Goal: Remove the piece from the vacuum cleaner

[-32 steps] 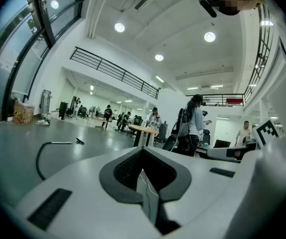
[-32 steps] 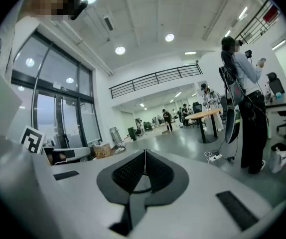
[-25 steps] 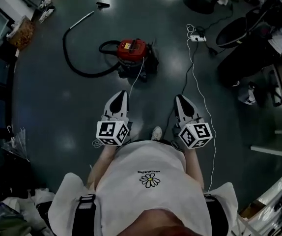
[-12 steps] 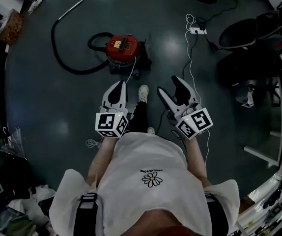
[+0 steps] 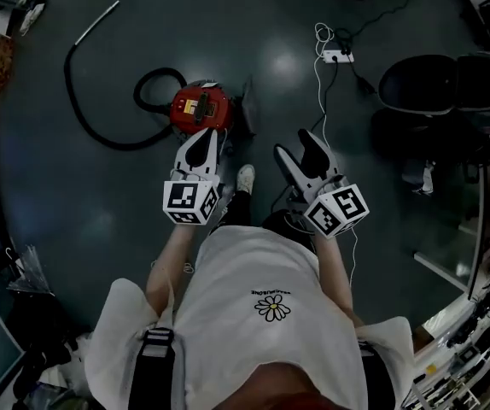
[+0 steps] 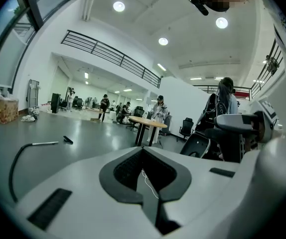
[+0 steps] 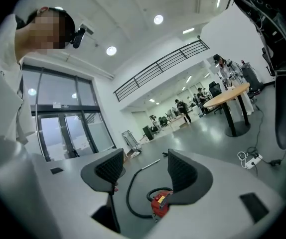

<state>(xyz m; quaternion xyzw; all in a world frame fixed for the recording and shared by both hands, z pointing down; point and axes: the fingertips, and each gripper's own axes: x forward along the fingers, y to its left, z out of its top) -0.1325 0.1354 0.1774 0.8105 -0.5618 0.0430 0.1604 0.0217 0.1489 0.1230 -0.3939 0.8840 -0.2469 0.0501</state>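
The red vacuum [image 5: 198, 109] sits on the floor, black hose [image 7: 127, 199] curving away. Left gripper [image 5: 201, 148] jaws clenched, empty; right gripper [image 5: 300, 156] jaws released.

We see a glossy floor [image 5: 100, 203] mirroring the lamps, and a shiny red plastic vacuum cleaner [image 5: 198, 109] with a matt black hose [image 7: 127, 196]. The right gripper [image 7: 144, 158] shows smooth matt plastic; its fingers [image 7: 109, 169] look ribbed and black. Our shirt [image 5: 228, 314] is white cloth.

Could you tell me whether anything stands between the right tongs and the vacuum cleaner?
Nothing visible does: the right tongs, open and empty, look straight at the vacuum cleaner across bare floor.
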